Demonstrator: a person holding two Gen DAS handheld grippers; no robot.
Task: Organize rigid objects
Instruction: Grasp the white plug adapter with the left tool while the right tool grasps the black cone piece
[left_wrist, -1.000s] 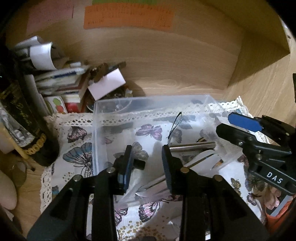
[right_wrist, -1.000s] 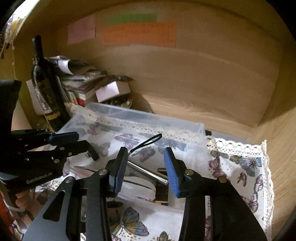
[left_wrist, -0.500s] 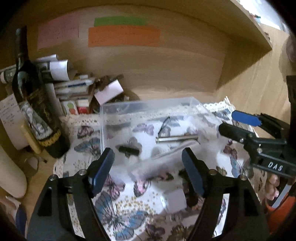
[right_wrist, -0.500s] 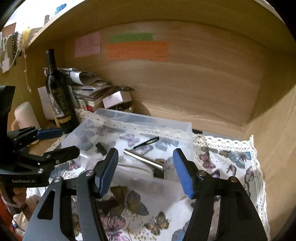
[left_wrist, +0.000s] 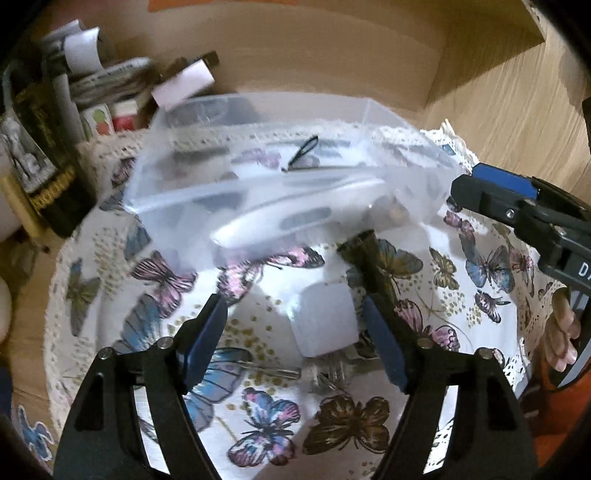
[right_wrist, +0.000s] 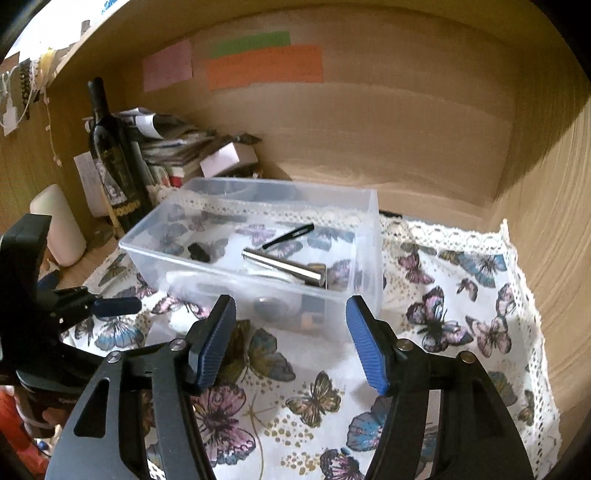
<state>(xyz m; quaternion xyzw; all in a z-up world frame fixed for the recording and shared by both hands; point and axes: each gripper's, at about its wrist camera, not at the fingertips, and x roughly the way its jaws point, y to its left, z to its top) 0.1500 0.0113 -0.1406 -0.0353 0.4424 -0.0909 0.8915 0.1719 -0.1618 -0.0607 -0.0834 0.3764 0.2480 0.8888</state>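
One butterfly-print cloth (right_wrist: 461, 295) covers the shelf floor; its near edge is cut off by both views.

One clear bin (right_wrist: 258, 236) stands on the cloth toward the back left. In the left wrist view the bin (left_wrist: 258, 177) is motion-blurred and its contents smear together.

One dark bottle (right_wrist: 110, 155) stands upright left of the bin, with a stack of papers (right_wrist: 173, 144) behind it; the stack's count cannot be told.

Two grippers are present. The left gripper (left_wrist: 295, 339) hangs over the cloth in front of the bin, fingers wide apart, holding nothing. The right gripper (right_wrist: 291, 339) is likewise spread wide and empty, just in front of the bin's near wall.

Inside the bin, three items are distinct from the right wrist view: one metal cylinder (right_wrist: 284, 267) lying near the right end, one black loop (right_wrist: 290, 234) behind it, one small black piece (right_wrist: 199, 253) to the left. Further items behind the frosted near wall are too hazy to identify.

On the cloth between the left fingers lies one white block (left_wrist: 325, 321), with a dark stick (left_wrist: 369, 266) beside it and some clear or metal bits (left_wrist: 328, 376) below, too blurred to count.
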